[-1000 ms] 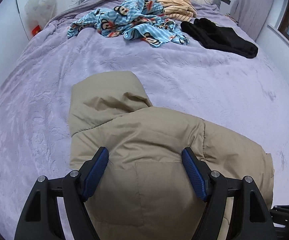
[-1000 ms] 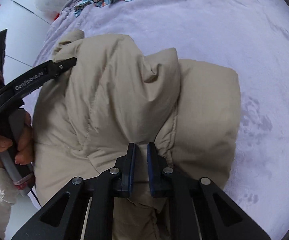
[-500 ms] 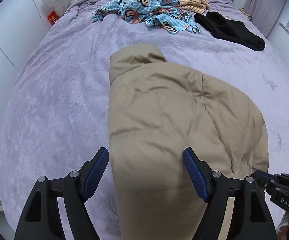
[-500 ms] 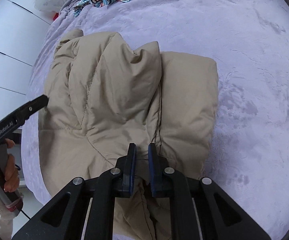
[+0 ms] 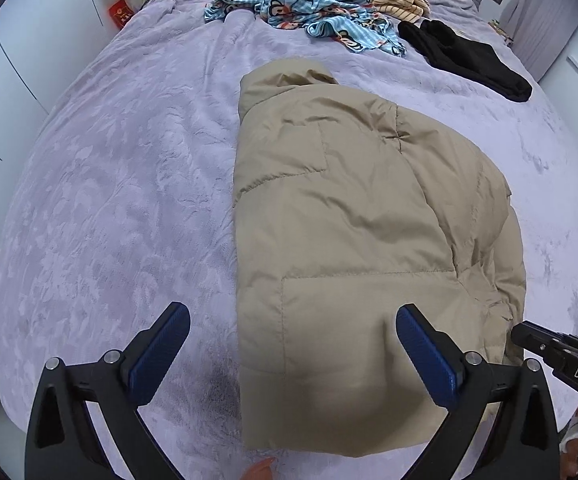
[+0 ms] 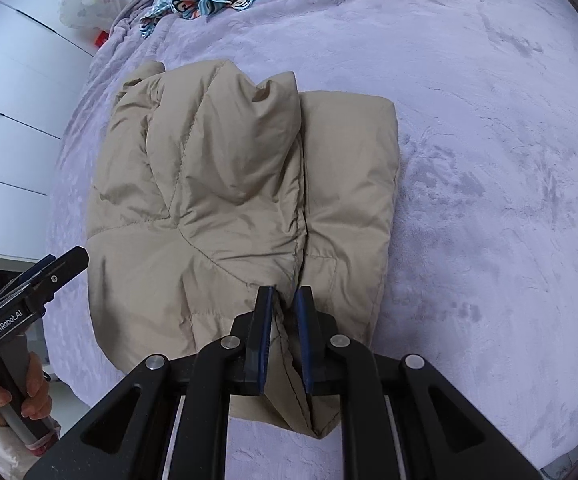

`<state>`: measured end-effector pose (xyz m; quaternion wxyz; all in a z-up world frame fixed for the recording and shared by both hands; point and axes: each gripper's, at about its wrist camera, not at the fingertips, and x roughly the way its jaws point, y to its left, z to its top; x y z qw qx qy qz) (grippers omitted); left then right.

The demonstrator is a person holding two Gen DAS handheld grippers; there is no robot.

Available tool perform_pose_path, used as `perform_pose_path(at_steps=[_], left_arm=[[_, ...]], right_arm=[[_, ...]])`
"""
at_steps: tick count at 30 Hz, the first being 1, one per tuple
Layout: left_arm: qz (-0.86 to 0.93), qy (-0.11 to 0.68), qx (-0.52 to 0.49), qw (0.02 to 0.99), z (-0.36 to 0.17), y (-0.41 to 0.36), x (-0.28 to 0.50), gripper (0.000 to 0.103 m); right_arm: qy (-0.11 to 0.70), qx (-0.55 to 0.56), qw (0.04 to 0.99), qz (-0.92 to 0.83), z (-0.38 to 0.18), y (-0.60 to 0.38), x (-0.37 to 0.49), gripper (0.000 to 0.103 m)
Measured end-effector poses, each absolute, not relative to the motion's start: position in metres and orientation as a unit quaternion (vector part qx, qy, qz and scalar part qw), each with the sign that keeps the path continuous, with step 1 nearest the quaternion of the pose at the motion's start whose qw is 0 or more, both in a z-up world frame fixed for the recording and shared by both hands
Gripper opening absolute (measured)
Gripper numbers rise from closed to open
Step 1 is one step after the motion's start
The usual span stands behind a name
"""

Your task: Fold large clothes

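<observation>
On the purple bed (image 5: 121, 184) the tan puffer jacket (image 5: 349, 216) lies folded up, nearer the foot end. Left gripper (image 5: 293, 344) hovers over its near edge, jaws opening wide and touching nothing. Right gripper (image 6: 285, 320) is pinched tight on the jacket's hem fold. Blue monkey-print cloth (image 5: 309, 4) and black garment (image 5: 469, 60) lie up by the pillows.

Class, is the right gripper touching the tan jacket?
Touching: the right wrist view shows the right gripper pinching the tan jacket's near edge.
</observation>
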<state>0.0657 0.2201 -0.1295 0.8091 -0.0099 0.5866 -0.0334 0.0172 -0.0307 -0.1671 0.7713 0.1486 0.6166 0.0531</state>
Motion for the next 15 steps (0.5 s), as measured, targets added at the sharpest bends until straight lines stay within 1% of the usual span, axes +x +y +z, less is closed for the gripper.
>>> perform_pose_path(at_steps=[7, 15], left_arm=[[-0.030, 0.589, -0.009, 0.808, -0.122, 0.221, 0.044, 0.103], [-0.010, 0.585, -0.015, 0.811, -0.114, 0.218, 0.006, 0.103]], right_arm=[[0.625, 0.149, 0.765, 0.052, -0.162, -0.032, -0.006, 0.014], [0.616, 0.145, 0.770, 0.073, -0.150, -0.040, -0.023, 0.014]])
